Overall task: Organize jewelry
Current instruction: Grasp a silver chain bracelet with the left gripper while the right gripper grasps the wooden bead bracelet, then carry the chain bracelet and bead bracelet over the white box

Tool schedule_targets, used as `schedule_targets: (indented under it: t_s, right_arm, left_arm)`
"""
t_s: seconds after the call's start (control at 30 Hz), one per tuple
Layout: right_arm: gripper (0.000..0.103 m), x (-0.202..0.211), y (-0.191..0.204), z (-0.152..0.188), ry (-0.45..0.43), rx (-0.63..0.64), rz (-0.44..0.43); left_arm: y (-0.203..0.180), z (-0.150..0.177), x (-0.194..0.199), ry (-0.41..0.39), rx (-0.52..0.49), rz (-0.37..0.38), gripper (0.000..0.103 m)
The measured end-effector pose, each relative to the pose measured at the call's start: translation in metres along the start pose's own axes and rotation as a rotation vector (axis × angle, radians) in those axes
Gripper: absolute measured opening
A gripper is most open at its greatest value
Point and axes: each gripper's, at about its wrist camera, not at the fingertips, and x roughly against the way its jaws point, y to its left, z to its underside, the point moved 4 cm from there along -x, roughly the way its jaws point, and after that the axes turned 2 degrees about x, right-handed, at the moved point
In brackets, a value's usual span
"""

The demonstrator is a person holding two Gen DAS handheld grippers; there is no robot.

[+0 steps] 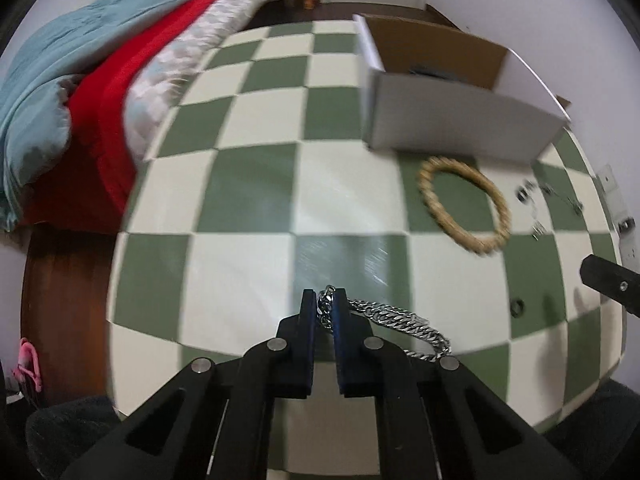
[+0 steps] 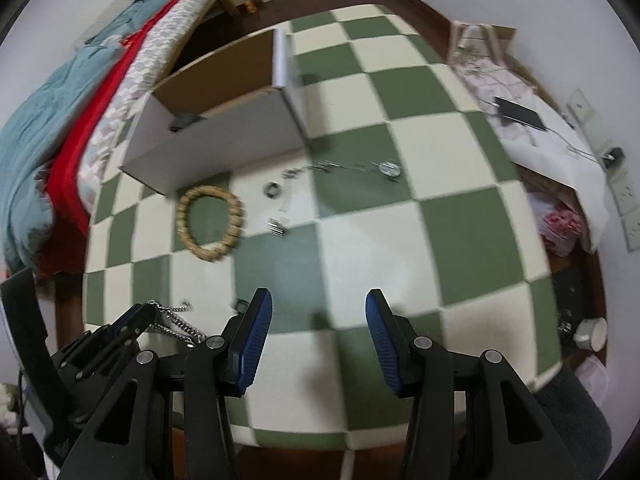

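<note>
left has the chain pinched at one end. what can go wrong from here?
1. The left gripper holds the chain only by its end; the rest trails on the table, so it may swing or slip on lifting.
2. The dangling chain could snag the bead bracelet before the box.
3. The open right gripper hovers close; the two could collide.

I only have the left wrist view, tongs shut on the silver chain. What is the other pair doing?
Observer: The right tongs stand open over the checkered table, nothing between them.
Reviewer: Any jewelry past my right edge?
Observer: A thin chain ending in a round silver pendant, right of the beaded bracelet.
Reviewer: Anything beyond the table?
Observer: A dark flat slab on a patterned cloth, to the right.
</note>
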Motion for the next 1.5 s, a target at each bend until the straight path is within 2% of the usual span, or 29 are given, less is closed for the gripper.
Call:
schedule_targets:
  t_s: [0.23, 0.4, 0.43, 0.47, 0.57, 0.6, 0.63, 0.77, 0.9, 1.1, 1.23, 1.5]
  right_arm:
    - [0.051, -0.033, 0.041, -0.025, 0.019, 0.055, -0.032]
    - [0.049, -0.061, 0.062, -0.035, 0.03, 0.102, 0.026]
    - [0.042, -0.067, 0.065, -0.035, 0.037, 0.115, 0.033]
    - [0.041, -0.068, 0.068, -0.036, 0.022, 0.137, 0.057]
    - [0.026, -0.073, 0.079, -0.036, 0.001, 0.212, 0.14]
    - [0.015, -0.073, 0.081, -0.035, -0.006, 0.228, 0.161]
    - [0.01, -0.075, 0.084, -0.035, -0.019, 0.255, 0.188]
    - [0.009, -0.076, 0.087, -0.033, -0.034, 0.279, 0.198]
    - [0.009, -0.057, 0.081, -0.031, -0.08, 0.237, 0.158]
    - [0.009, -0.004, 0.076, -0.037, -0.182, 0.214, 0.101]
    - [0.009, 0.025, 0.074, -0.044, -0.219, 0.211, 0.088]
    - [0.009, 0.084, 0.071, -0.074, -0.305, 0.193, 0.049]
  left_arm:
    - [0.022, -0.02, -0.003, -0.027, 0.018, -0.038, 0.005]
    - [0.038, -0.031, -0.015, -0.028, 0.035, -0.064, 0.005]
    - [0.04, -0.033, -0.017, -0.028, 0.037, -0.067, 0.005]
    - [0.041, -0.034, -0.018, -0.029, 0.039, -0.071, 0.005]
    - [0.043, -0.033, -0.019, -0.028, 0.046, -0.075, 0.005]
    - [0.044, -0.033, -0.019, -0.027, 0.047, -0.076, 0.005]
    - [0.044, -0.032, -0.02, -0.026, 0.049, -0.076, 0.005]
    - [0.041, -0.03, -0.015, -0.033, 0.05, -0.067, 0.005]
    - [0.039, -0.033, -0.001, -0.056, 0.054, -0.037, 0.005]
    - [0.032, -0.047, 0.03, -0.111, 0.054, 0.014, 0.005]
    - [0.027, -0.06, 0.054, -0.158, 0.046, 0.035, 0.003]
    - [0.009, -0.107, 0.096, -0.239, 0.015, 0.098, 0.003]
